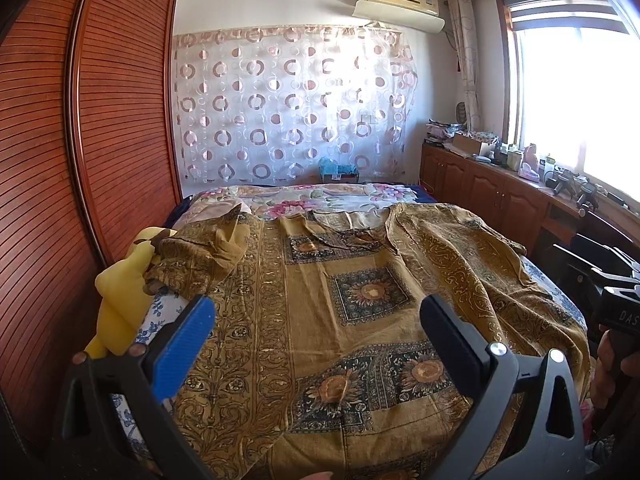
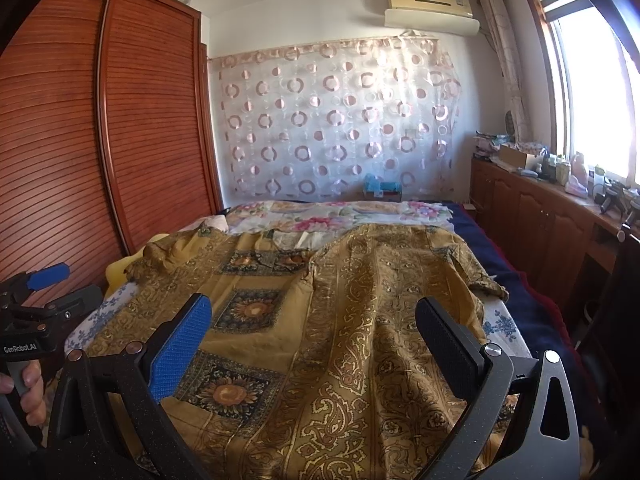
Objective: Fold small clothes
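A big golden-brown shirt [image 1: 360, 300] with sunflower squares lies spread out on the bed [image 1: 160, 316]. Its right side is folded over the middle, and the left sleeve is bunched up. The shirt sits right in front of both claws and runs under them.

The left claw [image 1: 316, 320] is wide open and holds nothing. It hangs just above the near part of the shirt. The right claw [image 2: 314, 322] is wide open too, with nothing in it, just above the folded side. A hand [image 2: 28, 392] grips the handle of the left claw, seen at the left edge of the right wrist view.

A yellow soft toy [image 1: 120, 300] lies to the left of the left claw, touching the bunched sleeve. A flowery blanket [image 1: 312, 196] lies past the shirt, far ahead of the claws. A brown wooden wardrobe [image 1: 80, 120] stands on the left. A spotty curtain [image 1: 292, 104] hangs on the far wall. Low wooden cupboards [image 1: 480, 184] stand under a bright window [image 1: 580, 92] on the right.
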Demonstrator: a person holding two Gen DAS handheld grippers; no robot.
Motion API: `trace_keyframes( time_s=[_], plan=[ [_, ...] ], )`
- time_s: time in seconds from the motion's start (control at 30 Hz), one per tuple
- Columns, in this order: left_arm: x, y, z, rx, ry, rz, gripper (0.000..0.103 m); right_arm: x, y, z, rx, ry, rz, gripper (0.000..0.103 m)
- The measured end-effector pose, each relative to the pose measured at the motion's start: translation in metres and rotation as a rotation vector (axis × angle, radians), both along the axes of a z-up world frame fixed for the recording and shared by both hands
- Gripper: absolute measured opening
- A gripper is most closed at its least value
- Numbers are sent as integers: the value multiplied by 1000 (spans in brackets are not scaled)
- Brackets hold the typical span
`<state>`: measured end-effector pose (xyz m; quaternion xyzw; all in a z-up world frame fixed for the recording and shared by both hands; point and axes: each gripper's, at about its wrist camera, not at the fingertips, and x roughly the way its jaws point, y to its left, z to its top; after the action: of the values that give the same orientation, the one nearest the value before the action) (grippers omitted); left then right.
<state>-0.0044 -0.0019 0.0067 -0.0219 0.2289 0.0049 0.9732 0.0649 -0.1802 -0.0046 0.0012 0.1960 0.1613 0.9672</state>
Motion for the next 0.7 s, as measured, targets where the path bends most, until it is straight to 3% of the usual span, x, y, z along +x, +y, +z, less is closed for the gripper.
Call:
trace_keyframes(
  time_s=[0.7],
  plan=[
    [2,2,3,9,-6,0,103,-1,3,-1,2,-3,-1,103]
  ],
)
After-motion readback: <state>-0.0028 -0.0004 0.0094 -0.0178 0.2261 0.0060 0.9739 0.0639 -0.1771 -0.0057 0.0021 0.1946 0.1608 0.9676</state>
